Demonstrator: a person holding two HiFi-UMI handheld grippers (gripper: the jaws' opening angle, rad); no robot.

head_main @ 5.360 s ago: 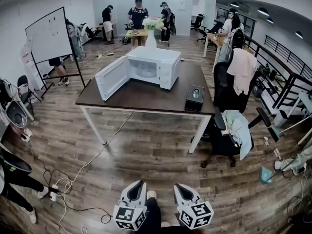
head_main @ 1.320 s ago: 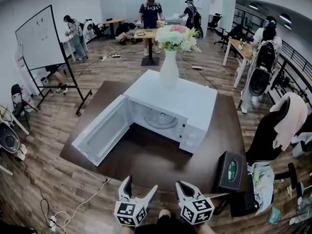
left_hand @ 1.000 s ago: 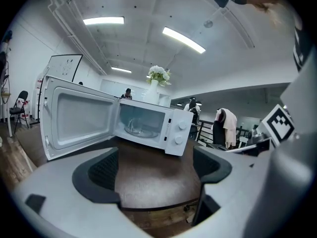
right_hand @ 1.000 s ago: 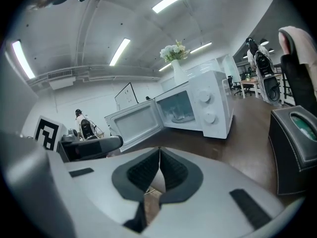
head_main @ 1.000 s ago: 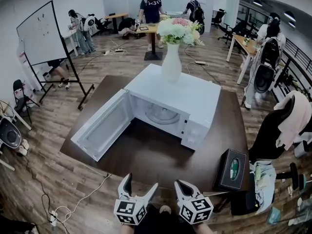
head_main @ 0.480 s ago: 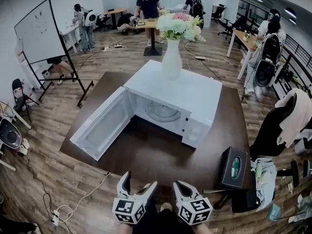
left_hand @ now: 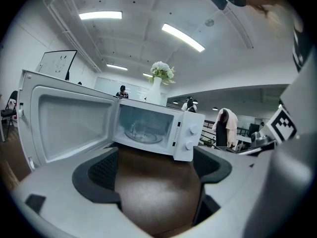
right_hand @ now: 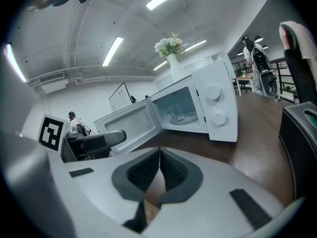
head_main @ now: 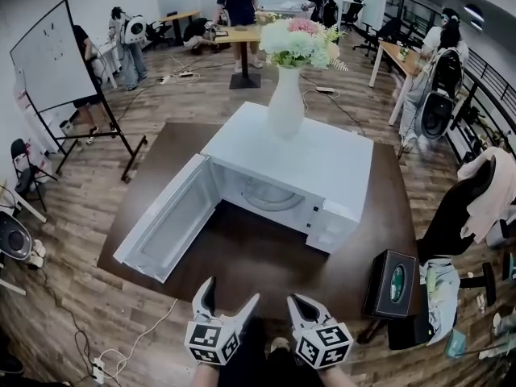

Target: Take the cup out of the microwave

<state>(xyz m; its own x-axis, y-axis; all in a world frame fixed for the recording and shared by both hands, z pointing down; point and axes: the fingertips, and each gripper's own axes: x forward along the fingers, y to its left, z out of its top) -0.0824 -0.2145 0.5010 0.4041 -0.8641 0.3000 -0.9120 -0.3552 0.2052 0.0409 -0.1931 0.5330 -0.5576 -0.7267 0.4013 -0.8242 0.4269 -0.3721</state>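
- We're holding left gripper [head_main: 232,291] spread wide, right gripper [head_main: 296,299] pinched together, both empty.
- Clear glass cup [right_hand: 177,114] is sitting in white microwave [head_main: 290,156]; reaching w/ pinched jaws, we're risking tipping it.

Counted: one microwave [head_main: 298,156], one vase [head_main: 286,107], one tissue box [head_main: 393,285], one whiteboard [head_main: 48,55] — two grippers: left gripper [head_main: 232,290], right gripper [head_main: 297,301].

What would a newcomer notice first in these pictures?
The white microwave on the dark table, its door swung wide open to the left. Then the vase of flowers standing on top of it. At the bottom edge of the head view the left gripper is open and the right gripper shut, both empty.
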